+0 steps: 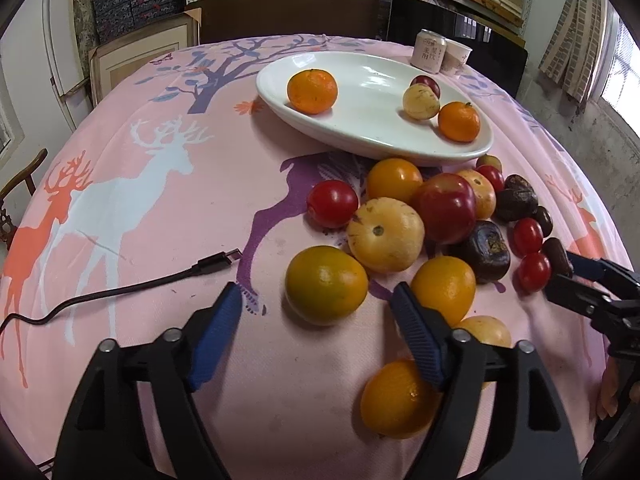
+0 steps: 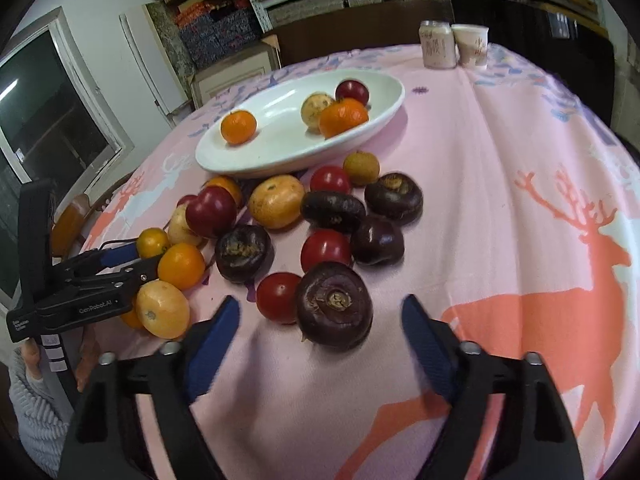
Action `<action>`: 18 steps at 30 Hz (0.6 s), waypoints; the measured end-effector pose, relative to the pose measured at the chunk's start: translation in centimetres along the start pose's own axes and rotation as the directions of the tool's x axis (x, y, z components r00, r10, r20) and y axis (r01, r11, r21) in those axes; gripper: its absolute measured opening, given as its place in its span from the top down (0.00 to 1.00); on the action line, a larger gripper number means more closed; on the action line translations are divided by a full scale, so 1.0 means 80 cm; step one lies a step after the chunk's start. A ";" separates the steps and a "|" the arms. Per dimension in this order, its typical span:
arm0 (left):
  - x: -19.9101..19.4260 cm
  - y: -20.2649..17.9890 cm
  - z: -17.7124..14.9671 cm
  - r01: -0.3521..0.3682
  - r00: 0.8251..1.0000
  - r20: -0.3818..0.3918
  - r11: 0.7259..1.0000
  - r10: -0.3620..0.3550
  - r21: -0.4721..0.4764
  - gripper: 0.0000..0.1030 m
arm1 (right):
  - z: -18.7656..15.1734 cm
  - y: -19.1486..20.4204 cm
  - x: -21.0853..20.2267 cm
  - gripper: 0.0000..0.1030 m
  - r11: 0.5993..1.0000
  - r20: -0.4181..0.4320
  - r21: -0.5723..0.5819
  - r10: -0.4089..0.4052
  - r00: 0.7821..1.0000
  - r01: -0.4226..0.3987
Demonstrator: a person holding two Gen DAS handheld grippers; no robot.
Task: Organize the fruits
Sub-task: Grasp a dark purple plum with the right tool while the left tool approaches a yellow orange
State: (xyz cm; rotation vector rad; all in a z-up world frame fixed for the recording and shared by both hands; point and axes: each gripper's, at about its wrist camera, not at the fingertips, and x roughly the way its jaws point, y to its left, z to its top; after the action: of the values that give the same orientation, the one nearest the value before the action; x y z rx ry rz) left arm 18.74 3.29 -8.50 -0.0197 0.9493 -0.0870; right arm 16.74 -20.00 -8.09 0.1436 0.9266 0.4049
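Note:
A white oval plate (image 1: 360, 136) (image 2: 280, 156) holds two oranges, a pale yellow fruit and a dark red fruit. Several loose fruits lie in front of it on the pink cloth: oranges, yellow fruits, red tomatoes, dark purple fruits. My left gripper (image 1: 320, 300) is open and empty, just behind a green-tinged orange (image 1: 326, 285). My right gripper (image 2: 320, 312) is open and empty, with a large dark purple fruit (image 2: 334, 305) and a red tomato (image 2: 279, 297) between its fingertips. Each gripper shows in the other's view, at the pile's edge: the right one (image 1: 568, 266) and the left one (image 2: 140, 262).
A black USB cable (image 1: 120, 290) lies on the cloth at the left. A can (image 1: 429, 50) and a paper cup (image 1: 456, 57) stand at the table's far edge behind the plate. A chair (image 1: 16, 192) stands at the left.

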 end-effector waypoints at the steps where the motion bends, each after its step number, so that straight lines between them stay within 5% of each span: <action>1: 0.000 0.001 0.000 -0.001 1.000 -0.001 1.000 0.001 -0.002 0.23 | 0.000 -0.004 -0.001 0.30 1.000 0.006 0.014 0.012 1.000 -0.012; 3: 0.001 0.001 0.001 -0.001 1.000 -0.001 1.000 0.001 -0.006 0.23 | 0.000 -0.008 -0.002 0.44 0.998 0.006 0.032 0.056 0.998 -0.057; 8: 0.001 0.004 0.000 -0.004 1.000 -0.001 1.000 0.004 -0.015 0.22 | 0.003 -0.031 -0.002 0.51 0.985 0.020 0.123 0.121 0.992 -0.122; 11: 0.003 0.006 0.001 -0.003 1.000 -0.005 1.000 0.003 -0.022 0.20 | 0.002 -0.045 -0.010 0.50 0.979 0.069 0.188 0.070 0.995 -0.082; 16: 0.002 0.006 0.001 -0.004 1.000 -0.001 1.000 0.004 -0.022 0.19 | 0.000 -0.014 -0.008 0.49 0.997 0.043 0.063 0.042 0.998 -0.045; 18: 0.002 0.007 0.001 -0.003 1.000 -0.003 1.000 0.003 -0.023 0.19 | 0.000 -0.026 -0.007 0.49 0.993 0.044 0.108 0.046 0.998 -0.051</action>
State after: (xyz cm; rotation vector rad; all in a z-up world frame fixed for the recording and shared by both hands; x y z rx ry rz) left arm 18.92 3.82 -8.63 -0.0395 0.9531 -0.0733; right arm 17.00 -22.12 -8.28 0.2738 0.9055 0.3951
